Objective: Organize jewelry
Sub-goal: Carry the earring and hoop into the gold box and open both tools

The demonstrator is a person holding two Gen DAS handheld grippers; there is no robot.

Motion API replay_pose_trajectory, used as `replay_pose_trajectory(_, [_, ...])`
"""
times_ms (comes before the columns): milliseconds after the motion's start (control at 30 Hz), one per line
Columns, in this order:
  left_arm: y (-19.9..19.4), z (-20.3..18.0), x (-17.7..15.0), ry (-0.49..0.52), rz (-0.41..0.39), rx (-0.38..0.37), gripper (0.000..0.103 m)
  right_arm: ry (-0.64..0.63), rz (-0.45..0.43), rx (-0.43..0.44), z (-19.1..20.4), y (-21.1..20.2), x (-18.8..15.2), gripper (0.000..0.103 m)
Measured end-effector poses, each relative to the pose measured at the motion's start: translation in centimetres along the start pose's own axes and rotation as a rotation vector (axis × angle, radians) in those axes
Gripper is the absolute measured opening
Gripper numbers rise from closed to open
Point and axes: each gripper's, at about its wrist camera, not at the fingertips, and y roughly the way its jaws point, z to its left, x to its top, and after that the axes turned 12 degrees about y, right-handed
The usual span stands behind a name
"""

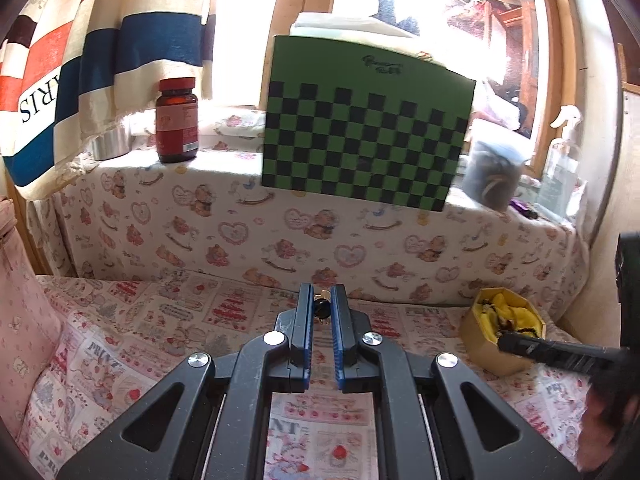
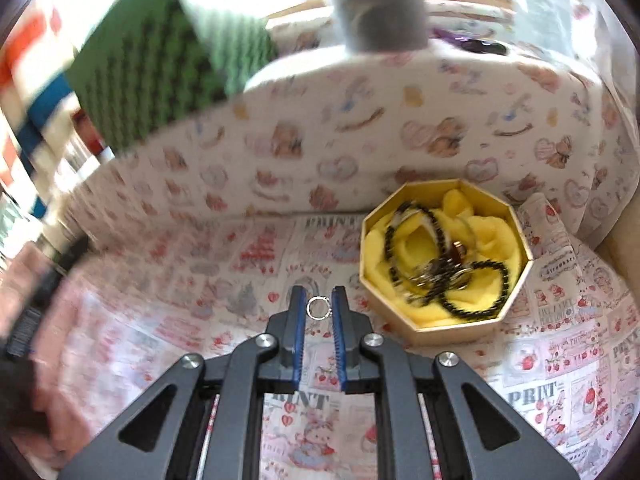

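Note:
My left gripper (image 1: pixel 322 307) is shut on a small black and gold jewelry piece (image 1: pixel 321 307), held above the printed cloth. In the right wrist view my right gripper (image 2: pixel 319 307) pinches a small silver ring (image 2: pixel 318 307) between its blue pads, left of the octagonal cardboard box (image 2: pixel 416 326). The box is lined with yellow cloth and holds black bead bracelets (image 2: pixel 476 308) and metal pieces. The left wrist view shows the same box (image 1: pixel 486 358) at the right, with the right gripper's dark fingers (image 1: pixel 520 346) blurred over its near rim.
A cloth-covered ledge (image 1: pixel 280 236) rises behind the surface. On it stand a green checkered board (image 1: pixel 360 140), a brown pill bottle (image 1: pixel 177 120), a grey jar (image 1: pixel 494 176) and a clear spray bottle (image 1: pixel 560 176). A striped towel (image 1: pixel 100 60) hangs at the left.

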Motion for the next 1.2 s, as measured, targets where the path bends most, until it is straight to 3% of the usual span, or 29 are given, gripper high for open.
replay_pose_trajectory(100, [-0.5,-0.7,0.1,0.011,-0.013,-0.023,0.008,0.135,0.041,0.134,-3.3,-1.7,1.4,0.011])
replay_pose_trajectory(200, [-0.3,-1.9,0.5,0.028,0.005,-0.033,0.008,0.157,0.002,0.118,-5.2,-3.5,2.2,0.012])
replay_pose_trajectory(400, [1.4,-7.3,2.3,0.088,0.066,-0.157,0.008,0.225,-0.035,0.147,-9.4,-5.0,3.7,0.012])
replay_pose_trajectory(500, [2.8,-10.7,3.4,0.126,0.086,-0.211,0.008,0.230,-0.047,0.121,-10.1,-4.5,4.3,0.012])
replay_pose_trajectory(633, [5.2,-13.5,4.3,0.096,0.139,-0.271,0.008,0.227,-0.071,0.087,-10.4,-4.1,4.7,0.013])
replay_pose_trajectory(767, [6.8,-14.7,4.2,0.058,0.180,-0.306,0.008,0.236,-0.068,0.098,-10.7,-4.0,5.0,0.017])
replay_pose_trajectory(833, [7.0,-15.1,4.0,0.071,0.179,-0.306,0.008,0.246,-0.076,0.103,-10.8,-4.1,5.0,0.032])
replay_pose_trajectory(967, [7.3,-15.7,3.7,0.087,0.175,-0.325,0.008,0.255,-0.119,0.097,-11.0,-5.4,5.0,0.032])
replay_pose_trajectory(1100, [7.4,-16.6,3.9,0.112,0.170,-0.337,0.008,0.244,-0.194,0.038,-11.4,-7.2,5.0,0.032])
replay_pose_trajectory(1167, [7.2,-16.9,4.1,0.116,0.166,-0.326,0.014,0.241,-0.211,0.009,-11.7,-7.4,5.0,0.032])
replay_pose_trajectory(1200, [7.0,-17.0,4.2,0.119,0.161,-0.319,0.024,0.237,-0.212,0.001,-11.8,-7.4,5.1,0.032])
